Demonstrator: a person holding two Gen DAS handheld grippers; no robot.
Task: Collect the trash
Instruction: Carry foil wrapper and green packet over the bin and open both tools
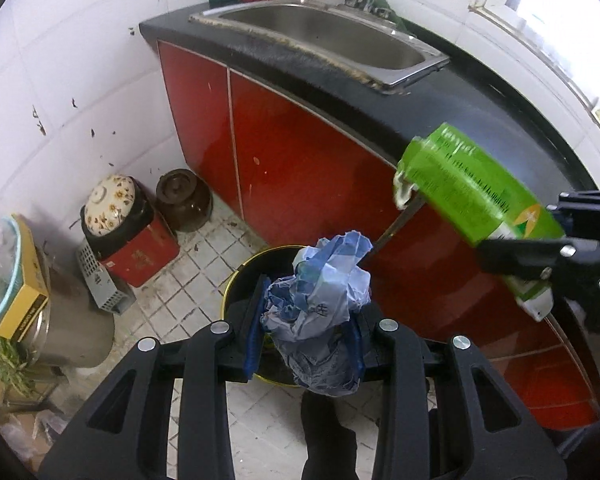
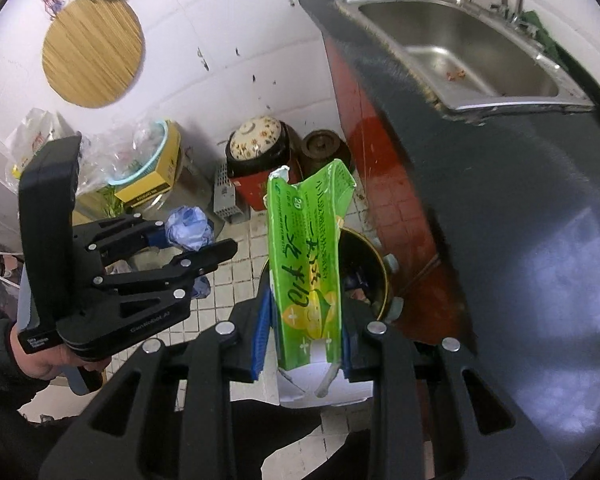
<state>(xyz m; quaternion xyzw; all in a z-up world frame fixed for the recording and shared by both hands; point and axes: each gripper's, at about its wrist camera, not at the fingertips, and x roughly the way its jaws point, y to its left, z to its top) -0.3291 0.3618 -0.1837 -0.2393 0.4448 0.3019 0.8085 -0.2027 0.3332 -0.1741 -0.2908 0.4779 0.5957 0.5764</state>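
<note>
Left gripper (image 1: pixel 306 320): the jaws are closed on the crumpled blue plastic bag (image 1: pixel 320 300), directly above the bin.
Blue plastic bag: it looks soft, very light and slippery; a firm pinch on the thick bunched middle seems the safest hold.
Right gripper (image 2: pixel 306 344): the jaws clamp the green carton (image 2: pixel 306 264) near its white torn bottom end.
Green carton: it looks light, flattened and probably empty; the flat sides suit the hold.
Bin (image 1: pixel 240 276): dark inside with a yellow rim, standing on the floor just beside the red cabinet (image 1: pixel 300 160); its contents cannot be made out.
Sink (image 2: pixel 480 56): in the table, holding only small reddish scraps.
</note>
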